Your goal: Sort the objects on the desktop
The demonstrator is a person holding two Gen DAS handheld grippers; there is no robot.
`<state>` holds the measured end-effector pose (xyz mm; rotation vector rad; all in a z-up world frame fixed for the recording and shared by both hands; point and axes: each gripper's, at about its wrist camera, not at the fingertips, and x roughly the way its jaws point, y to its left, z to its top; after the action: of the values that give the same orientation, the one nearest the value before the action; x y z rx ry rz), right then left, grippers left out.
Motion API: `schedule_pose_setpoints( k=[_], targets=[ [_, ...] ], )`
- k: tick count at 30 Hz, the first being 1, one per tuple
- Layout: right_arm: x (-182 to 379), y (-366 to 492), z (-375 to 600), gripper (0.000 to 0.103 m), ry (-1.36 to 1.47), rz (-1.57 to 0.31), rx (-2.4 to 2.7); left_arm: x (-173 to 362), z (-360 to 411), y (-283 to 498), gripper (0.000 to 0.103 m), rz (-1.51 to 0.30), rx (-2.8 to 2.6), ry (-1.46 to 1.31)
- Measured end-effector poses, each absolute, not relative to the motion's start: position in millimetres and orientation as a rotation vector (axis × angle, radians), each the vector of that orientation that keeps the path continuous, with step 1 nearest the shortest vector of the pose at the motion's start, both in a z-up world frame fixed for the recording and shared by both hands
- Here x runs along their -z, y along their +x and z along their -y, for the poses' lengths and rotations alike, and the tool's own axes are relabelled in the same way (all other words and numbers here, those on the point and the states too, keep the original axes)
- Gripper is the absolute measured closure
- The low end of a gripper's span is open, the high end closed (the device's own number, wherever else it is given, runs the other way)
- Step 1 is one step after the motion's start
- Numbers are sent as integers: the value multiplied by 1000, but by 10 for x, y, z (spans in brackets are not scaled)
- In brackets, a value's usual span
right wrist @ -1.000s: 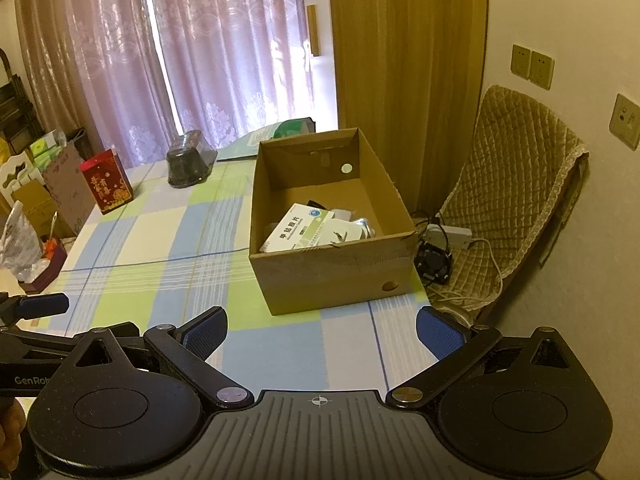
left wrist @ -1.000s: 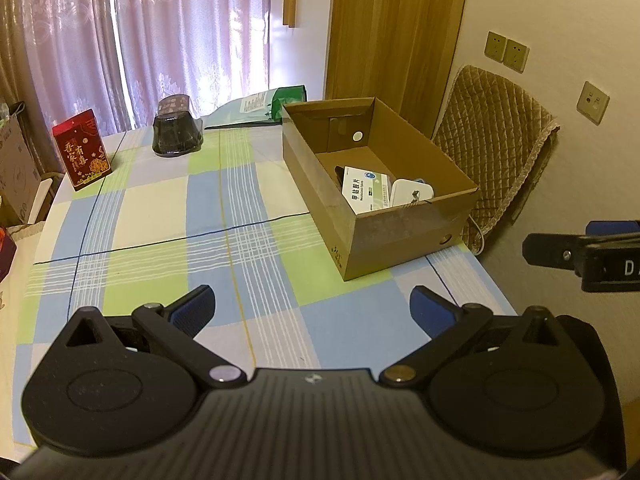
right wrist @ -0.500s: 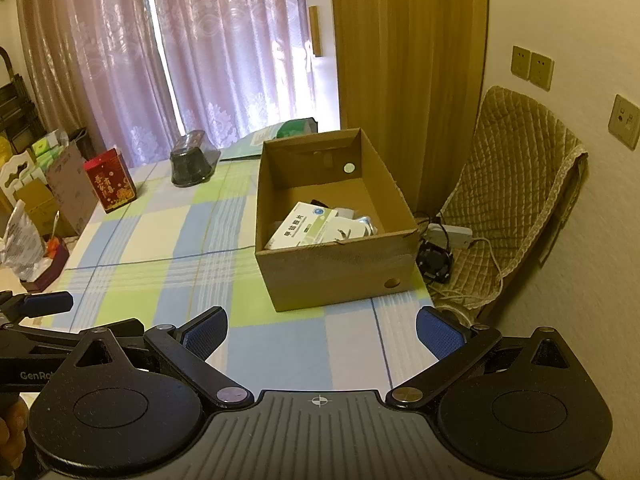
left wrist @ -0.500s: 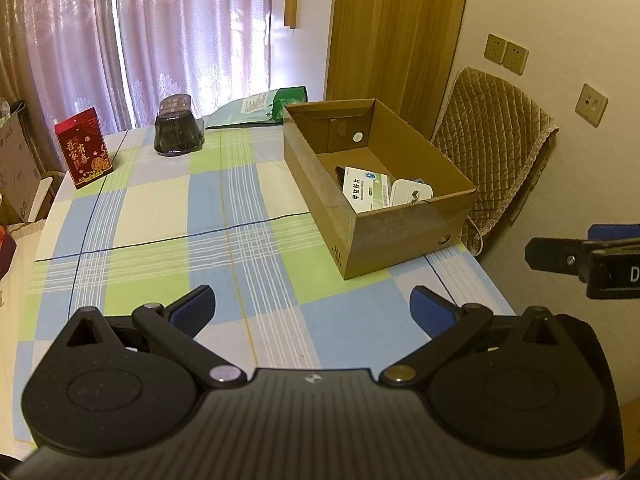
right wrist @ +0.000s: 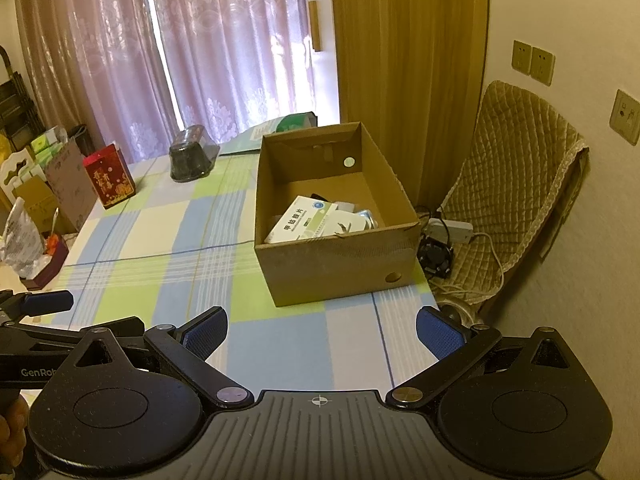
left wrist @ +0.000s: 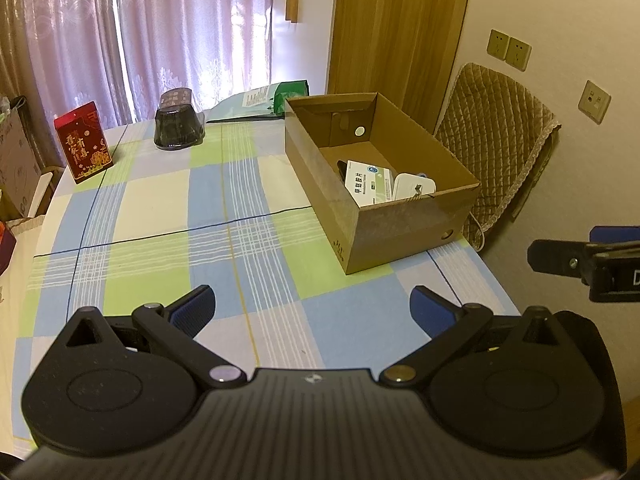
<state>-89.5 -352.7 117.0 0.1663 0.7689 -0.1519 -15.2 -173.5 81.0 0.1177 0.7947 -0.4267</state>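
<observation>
An open cardboard box [left wrist: 404,236] [right wrist: 340,268] stands on the right half of the checked tablecloth [left wrist: 160,208] [right wrist: 160,240]. Inside it lie a white medicine carton [left wrist: 366,184] [right wrist: 300,220] and other small items. My left gripper [left wrist: 312,310] hovers open and empty above the table's near edge. Equally wide and empty, my right gripper [right wrist: 320,332] hangs open near the front right corner. A red gift box [left wrist: 82,142] [right wrist: 109,178], a dark plastic container [left wrist: 178,126] [right wrist: 192,160] and a green-and-white packet [left wrist: 264,98] [right wrist: 288,124] stand at the far end.
A quilted chair [left wrist: 492,152] [right wrist: 512,184] stands right of the table, with a power strip and cables [right wrist: 448,232] on the floor. Cartons and bags [right wrist: 36,200] crowd the left side. Curtains [left wrist: 160,32] hang behind.
Both grippers have drifted slightly back and up, so the box sits a little further away in both views. Both stay open.
</observation>
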Motion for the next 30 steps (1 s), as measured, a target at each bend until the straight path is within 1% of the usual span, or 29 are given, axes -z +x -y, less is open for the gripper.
schedule_pose_setpoints(
  k=[30],
  targets=[
    [-1054,-796,3572,0,178,-794,151,-700,1819,-62,1,-816,435,137]
  ],
)
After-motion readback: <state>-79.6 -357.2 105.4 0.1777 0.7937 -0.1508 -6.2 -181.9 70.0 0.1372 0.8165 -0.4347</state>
